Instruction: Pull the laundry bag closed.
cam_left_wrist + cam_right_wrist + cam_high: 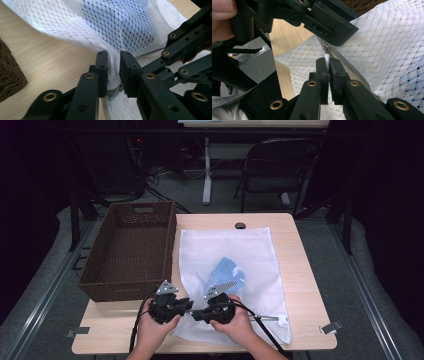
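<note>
Two grippers meet at the mesh bag (pixel 252 255) beside the wicker basket (pixel 131 251): right jaws clamp its zipper pull (pixel 326 60), left jaws apart.

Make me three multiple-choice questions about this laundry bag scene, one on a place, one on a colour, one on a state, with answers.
1. Where is the brown basket?
A. left of the mesh bag
B. on top of the mesh bag
C. on the floor

2. What colour is the cloth inside the mesh bag?
A. red
B. blue
C. green

3. What does the right hand-held gripper grip?
A. the basket rim
B. nothing
C. the white zipper pull

Answers: 1 A, the high view shows the basket beside the bag's left edge. 2 B, blue shows through the mesh. 3 C, the jaws are pinched on the white tab.
</note>
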`<state>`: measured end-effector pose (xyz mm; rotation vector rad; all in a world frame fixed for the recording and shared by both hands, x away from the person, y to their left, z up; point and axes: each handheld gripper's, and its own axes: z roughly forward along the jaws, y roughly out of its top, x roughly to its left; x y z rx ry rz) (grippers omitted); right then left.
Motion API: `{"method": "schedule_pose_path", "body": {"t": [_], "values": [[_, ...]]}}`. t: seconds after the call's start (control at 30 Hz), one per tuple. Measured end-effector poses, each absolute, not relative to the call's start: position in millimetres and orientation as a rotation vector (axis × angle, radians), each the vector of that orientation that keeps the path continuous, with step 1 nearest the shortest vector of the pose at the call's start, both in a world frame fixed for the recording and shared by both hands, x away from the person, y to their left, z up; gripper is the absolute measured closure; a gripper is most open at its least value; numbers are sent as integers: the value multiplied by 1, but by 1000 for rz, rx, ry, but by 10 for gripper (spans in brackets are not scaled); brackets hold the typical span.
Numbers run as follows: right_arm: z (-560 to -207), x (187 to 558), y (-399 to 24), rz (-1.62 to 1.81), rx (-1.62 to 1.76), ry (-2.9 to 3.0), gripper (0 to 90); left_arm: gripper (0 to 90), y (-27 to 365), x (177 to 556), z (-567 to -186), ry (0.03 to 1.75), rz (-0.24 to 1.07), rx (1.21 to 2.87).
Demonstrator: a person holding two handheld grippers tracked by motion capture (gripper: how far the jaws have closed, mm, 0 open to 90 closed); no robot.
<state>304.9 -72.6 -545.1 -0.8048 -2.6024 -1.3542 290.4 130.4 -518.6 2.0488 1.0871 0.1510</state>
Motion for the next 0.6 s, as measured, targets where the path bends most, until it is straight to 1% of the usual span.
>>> {"method": "schedule_pose_path", "body": {"t": [0.23,0.43,0.6], "values": [[-545,304,-72,-1345,-797,-2619,867,699,134,287,-517,1083,167,2043],[-544,304,-72,-1351,-794,-2622,867,655,138,282,-514,1091,144,2022],[-543,305,-73,-1363,-801,-2618,867,654,140,277,-511,1088,142,2028]]}}
